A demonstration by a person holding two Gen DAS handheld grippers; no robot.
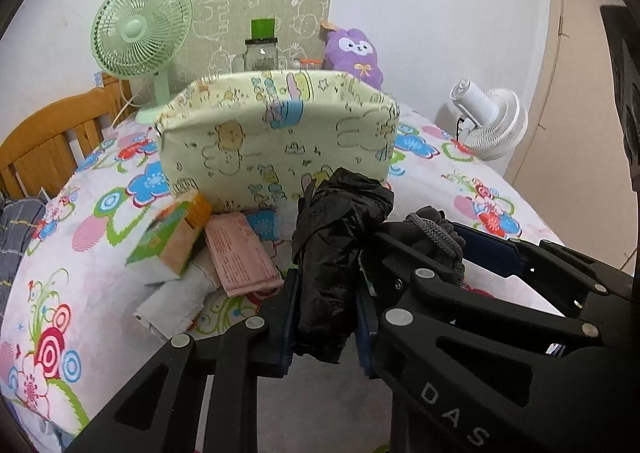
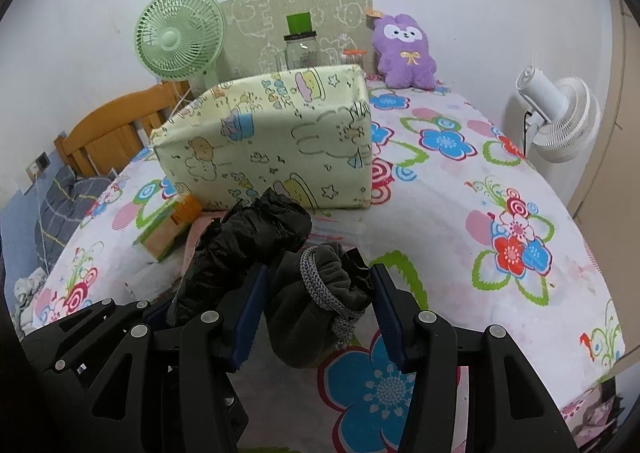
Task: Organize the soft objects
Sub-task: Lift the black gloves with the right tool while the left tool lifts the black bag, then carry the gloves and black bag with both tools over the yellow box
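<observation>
Over a flowered bed, the left gripper (image 1: 326, 317) is clamping its jaws on a black plastic bundle (image 1: 340, 237), while the right gripper (image 2: 316, 313) is gripping a grey drawstring pouch (image 2: 320, 305); both want steady carrying toward the fabric bin (image 1: 276, 133), without loosening.

Crumpled black plastic bundle (image 1: 340, 249) upright, beside dark grey pouch (image 2: 320, 309) tied with grey cord.

Dead ahead at 12 o'clock the fabric storage box (image 2: 264, 141) blocks the bed. At 10 o'clock a small carton (image 1: 176, 237) and a pink packet (image 1: 240, 253) crowd the bedsheet (image 2: 460, 237). From 1 to 4 o'clock the bedsheet lies bare, a white fan (image 2: 560, 121) beyond its edge.
</observation>
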